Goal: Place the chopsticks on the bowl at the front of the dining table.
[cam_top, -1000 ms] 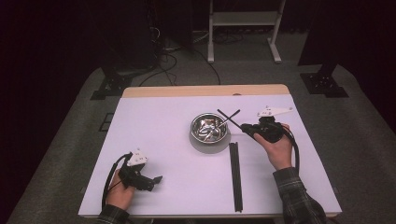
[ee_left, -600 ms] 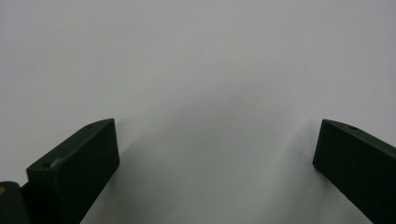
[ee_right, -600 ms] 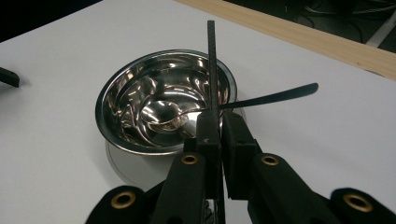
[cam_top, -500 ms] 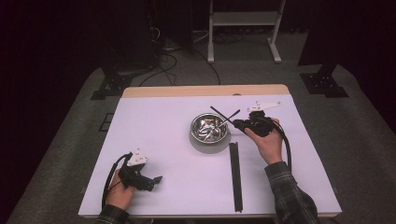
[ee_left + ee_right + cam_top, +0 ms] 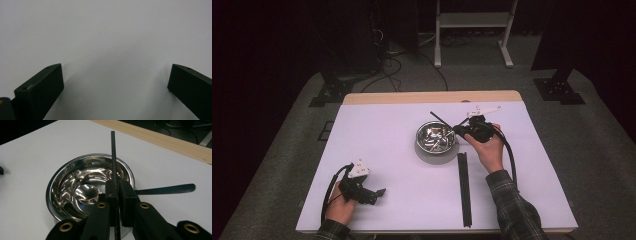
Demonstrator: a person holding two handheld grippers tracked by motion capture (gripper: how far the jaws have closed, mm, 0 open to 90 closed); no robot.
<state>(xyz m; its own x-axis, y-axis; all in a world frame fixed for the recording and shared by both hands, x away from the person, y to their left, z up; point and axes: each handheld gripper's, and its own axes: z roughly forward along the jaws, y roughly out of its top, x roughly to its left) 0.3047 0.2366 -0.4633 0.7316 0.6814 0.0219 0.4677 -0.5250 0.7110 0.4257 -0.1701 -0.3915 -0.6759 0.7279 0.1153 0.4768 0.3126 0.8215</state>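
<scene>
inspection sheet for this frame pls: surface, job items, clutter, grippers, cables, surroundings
Surface: white table top, wooden strip along its far edge.
Job's things: steel bowl with a spoon in it, its dark handle over the rim; thin black rod held over the bowl; two more black rods side by side on the table.
Clutter: nothing seen.
Grippers: right gripper shut on the rod at the bowl; left gripper open, at the near left, holding nothing.
Cables: one trails from each gripper; more lie on the floor beyond the table.
Surroundings: grey carpet, white stand, dark backdrop.
</scene>
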